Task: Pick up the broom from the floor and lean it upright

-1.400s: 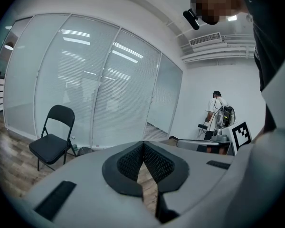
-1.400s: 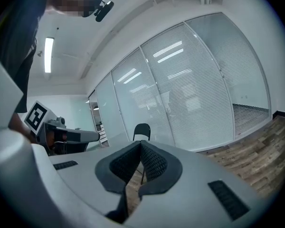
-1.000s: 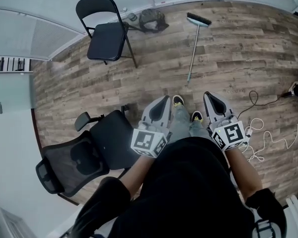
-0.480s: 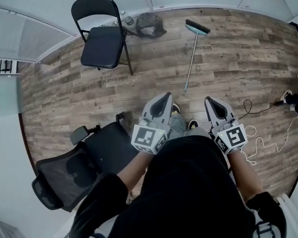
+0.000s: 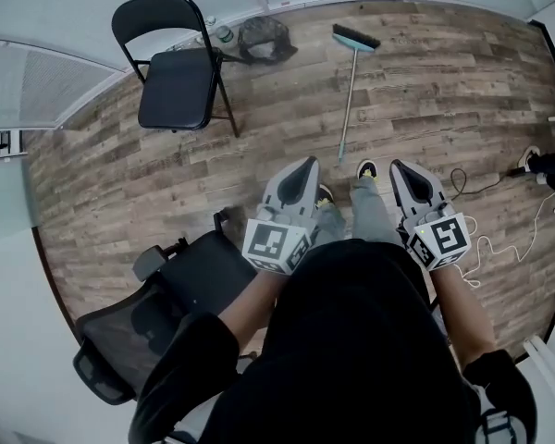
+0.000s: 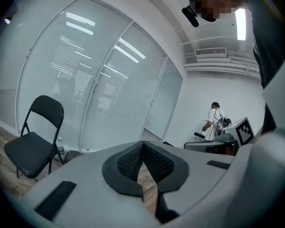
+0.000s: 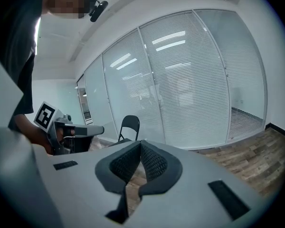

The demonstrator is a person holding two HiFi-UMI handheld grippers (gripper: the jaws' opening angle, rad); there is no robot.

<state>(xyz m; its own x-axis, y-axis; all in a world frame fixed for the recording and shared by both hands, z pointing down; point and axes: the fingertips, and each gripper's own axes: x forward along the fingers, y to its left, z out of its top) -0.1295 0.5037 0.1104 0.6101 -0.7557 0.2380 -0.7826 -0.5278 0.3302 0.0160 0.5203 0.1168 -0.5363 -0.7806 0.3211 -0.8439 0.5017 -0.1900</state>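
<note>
Tongs first: the left tongs (image 5: 307, 163) and the right tongs (image 5: 397, 166) are both pinched fully together with nothing between them, held side by side in front of the person's waist and aimed across the room, tilted a little down.

The broom (image 5: 348, 100) lies flat on the wooden floor (image 5: 259, 155) ahead of them, untouched. Its teal brush head is at the far end and the tip of its handle points back toward the person's shoes (image 5: 367, 169), stopping near them.

Left of the brush head a dark bag (image 5: 262, 37) sits by the glass wall (image 5: 92, 26), and just beside it stands a black folding chair (image 5: 176, 67). A black office chair (image 5: 166, 294) is close on the person's left. Loose cables (image 5: 481, 239) trail over the floor on the right
</note>
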